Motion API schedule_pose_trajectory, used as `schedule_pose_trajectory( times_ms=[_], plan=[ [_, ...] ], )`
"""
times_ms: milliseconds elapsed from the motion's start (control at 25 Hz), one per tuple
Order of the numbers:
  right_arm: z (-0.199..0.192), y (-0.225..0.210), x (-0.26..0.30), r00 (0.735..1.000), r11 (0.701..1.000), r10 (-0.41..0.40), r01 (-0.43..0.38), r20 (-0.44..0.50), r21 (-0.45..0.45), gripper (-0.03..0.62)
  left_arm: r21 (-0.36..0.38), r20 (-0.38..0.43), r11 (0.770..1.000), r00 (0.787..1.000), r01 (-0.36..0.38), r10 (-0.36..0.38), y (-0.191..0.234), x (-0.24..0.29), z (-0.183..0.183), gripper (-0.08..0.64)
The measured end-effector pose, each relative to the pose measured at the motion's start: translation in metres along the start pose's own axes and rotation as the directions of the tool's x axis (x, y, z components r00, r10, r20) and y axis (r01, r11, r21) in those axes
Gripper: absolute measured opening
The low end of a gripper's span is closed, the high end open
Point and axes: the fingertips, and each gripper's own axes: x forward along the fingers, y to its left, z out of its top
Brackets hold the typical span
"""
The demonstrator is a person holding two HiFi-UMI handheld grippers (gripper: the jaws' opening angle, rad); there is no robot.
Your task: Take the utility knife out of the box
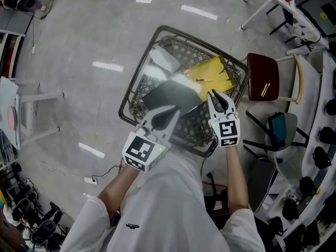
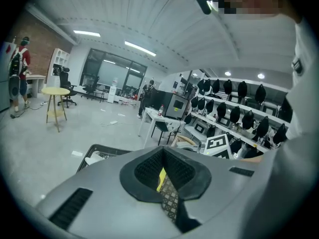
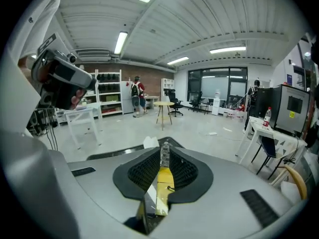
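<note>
Head view: my left gripper [image 1: 167,115] and right gripper [image 1: 219,100] hang over near side of wire basket [image 1: 135,100] on floor. Both jaw pairs pinched together, bare slit between, gripping nothing. Slim thing on yellow box [image 1: 210,70] inside basket, seemingly utility knife [image 1: 203,80], lies just beyond right gripper, apart from it.

**What the views leave unclear**

In the head view, the left gripper [image 1: 168,114] and right gripper [image 1: 220,101] cover the near rim of the wire basket [image 1: 138,76] and part of its contents. A small dark item [image 1: 202,80] lying on the yellow sheet [image 1: 212,67] is too small to name. The same goes for the thin yellow piece [image 1: 264,90] on the red chair seat [image 1: 257,67]. In each gripper view, the gripper's own body hides most of the basket. Only a sliver of yellow and mesh shows through the jaw slit.
</note>
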Motion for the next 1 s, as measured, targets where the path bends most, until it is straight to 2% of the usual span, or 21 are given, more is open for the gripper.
schedule_pose_trajectory(
  times_ms=[400, 760, 880, 1000],
  plan=[
    [-0.054, -0.018, 0.064, 0.986, 0.995, 0.071, -0.079, -0.15, -0.053, 0.038, -0.024, -0.035, 0.999, 0.999, -0.021, 0.02, 0.029, 0.022, -0.011, 0.003],
    [-0.113, -0.015, 0.108, 0.944, 0.978, 0.092, -0.146, -0.315, -0.152, 0.063, -0.032, -0.077, 0.999, 0.997, -0.021, 0.019, 0.041, 0.039, -0.026, 0.003],
    [-0.126, -0.015, 0.123, 0.925, 0.961, 0.103, -0.187, -0.366, -0.202, 0.071, -0.033, -0.084, 0.999, 0.996, -0.023, 0.02, 0.046, 0.045, -0.026, 0.003],
    [-0.141, -0.015, 0.137, 0.897, 0.924, 0.109, -0.25, -0.428, -0.289, 0.074, -0.037, -0.092, 0.999, 0.996, -0.023, 0.02, 0.05, 0.05, -0.026, 0.003]
  ],
)
